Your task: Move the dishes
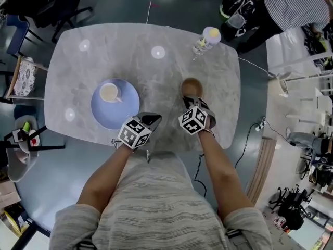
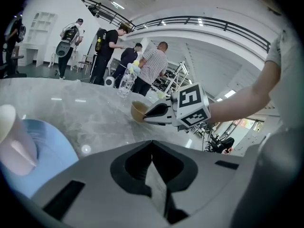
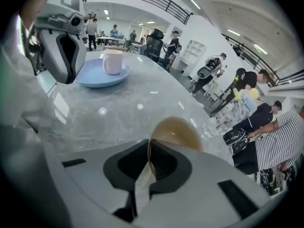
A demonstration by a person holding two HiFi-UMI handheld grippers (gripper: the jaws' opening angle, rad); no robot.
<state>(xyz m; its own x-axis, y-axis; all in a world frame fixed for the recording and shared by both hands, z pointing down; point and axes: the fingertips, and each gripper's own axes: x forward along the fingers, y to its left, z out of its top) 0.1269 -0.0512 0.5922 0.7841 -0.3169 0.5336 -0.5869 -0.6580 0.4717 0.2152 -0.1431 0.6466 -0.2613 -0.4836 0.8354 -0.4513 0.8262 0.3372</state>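
A pale blue plate [image 1: 127,113] lies on the marble table [image 1: 156,69] with a white cup [image 1: 109,92] standing on it. My left gripper [image 1: 154,120] is shut and empty, just right of the plate near the table's front edge. My right gripper [image 1: 190,99] is shut on the near rim of a small brown bowl [image 1: 191,86] right of the plate. In the right gripper view the bowl [image 3: 178,129] sits past the closed jaws of that gripper [image 3: 149,148], with plate [image 3: 102,76] and cup [image 3: 112,61] at far left. The left gripper view shows the bowl [image 2: 138,110] and cup [image 2: 14,139].
A clear water bottle [image 1: 207,39] stands at the table's far right edge. Chairs [image 1: 26,77] are at the left, and a person in a striped shirt [image 1: 291,4] stands beyond the far right corner. A cable [image 1: 244,139] runs over the floor at right.
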